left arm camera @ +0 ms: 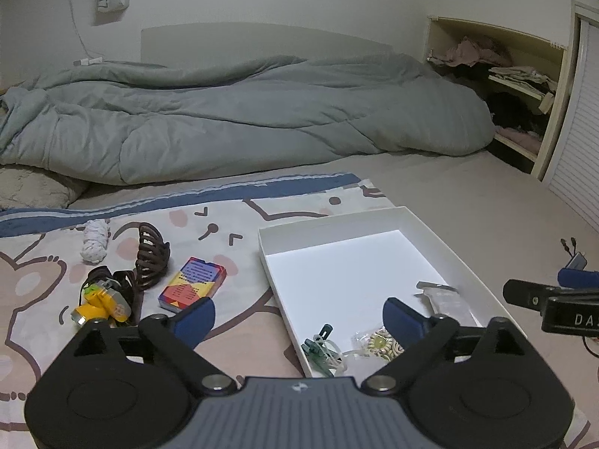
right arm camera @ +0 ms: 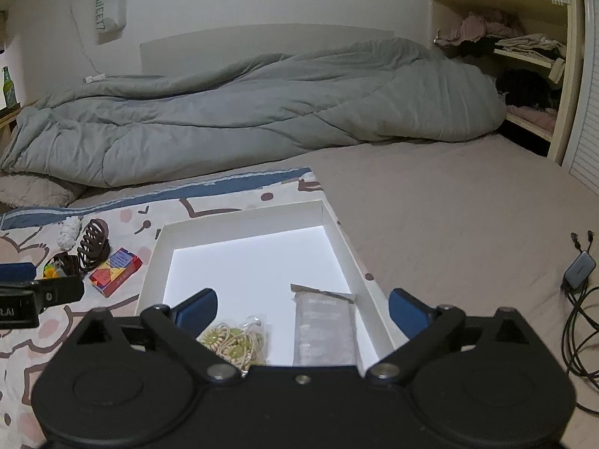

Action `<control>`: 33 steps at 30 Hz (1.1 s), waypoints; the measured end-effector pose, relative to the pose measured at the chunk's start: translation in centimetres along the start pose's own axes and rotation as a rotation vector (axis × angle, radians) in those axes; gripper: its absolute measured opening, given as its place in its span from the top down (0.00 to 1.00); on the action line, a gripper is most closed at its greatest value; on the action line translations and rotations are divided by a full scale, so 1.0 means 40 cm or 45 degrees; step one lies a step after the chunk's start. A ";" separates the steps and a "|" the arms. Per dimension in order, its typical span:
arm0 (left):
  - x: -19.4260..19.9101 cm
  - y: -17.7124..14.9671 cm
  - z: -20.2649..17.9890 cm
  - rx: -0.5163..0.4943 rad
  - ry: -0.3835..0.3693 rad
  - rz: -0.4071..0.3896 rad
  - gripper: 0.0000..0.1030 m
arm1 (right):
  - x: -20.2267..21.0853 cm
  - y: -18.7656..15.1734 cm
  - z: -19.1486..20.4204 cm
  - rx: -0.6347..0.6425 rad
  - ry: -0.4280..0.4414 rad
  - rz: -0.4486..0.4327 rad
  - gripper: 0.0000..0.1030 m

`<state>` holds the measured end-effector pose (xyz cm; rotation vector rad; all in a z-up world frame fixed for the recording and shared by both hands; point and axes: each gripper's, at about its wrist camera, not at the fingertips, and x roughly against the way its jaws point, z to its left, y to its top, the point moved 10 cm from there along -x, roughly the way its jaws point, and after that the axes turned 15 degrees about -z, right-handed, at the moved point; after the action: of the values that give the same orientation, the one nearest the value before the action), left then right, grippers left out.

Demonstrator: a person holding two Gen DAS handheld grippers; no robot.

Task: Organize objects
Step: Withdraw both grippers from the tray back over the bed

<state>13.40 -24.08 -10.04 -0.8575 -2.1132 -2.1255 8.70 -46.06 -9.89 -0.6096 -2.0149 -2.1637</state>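
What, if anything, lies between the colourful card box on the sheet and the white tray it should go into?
Nothing visible. The card box lies left of the white tray, with only bare patterned sheet between them.

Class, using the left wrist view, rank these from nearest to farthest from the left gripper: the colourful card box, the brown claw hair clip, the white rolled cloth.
1. Colourful card box, just ahead of the left gripper's left finger.
2. Brown claw hair clip, farther back-left.
3. White rolled cloth, farthest, near the blanket's blue border.
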 end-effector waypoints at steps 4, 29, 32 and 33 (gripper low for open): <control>0.006 0.001 0.000 0.004 -0.001 -0.006 0.03 | 0.008 0.001 0.004 0.017 -0.008 -0.010 0.01; 0.050 0.005 0.118 -0.010 0.121 -0.023 0.00 | 0.007 0.010 0.053 0.045 -0.022 -0.022 0.00; 0.064 0.006 0.158 0.000 0.152 -0.025 0.00 | 0.005 0.016 0.082 0.061 0.000 -0.026 0.00; 0.069 0.007 0.170 0.003 0.163 -0.025 0.00 | 0.004 0.017 0.092 0.065 0.006 -0.026 0.00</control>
<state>13.61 -16.78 -9.19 -0.6832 -2.0694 -2.1247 9.54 -42.51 -9.09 -0.5791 -2.0759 -2.1160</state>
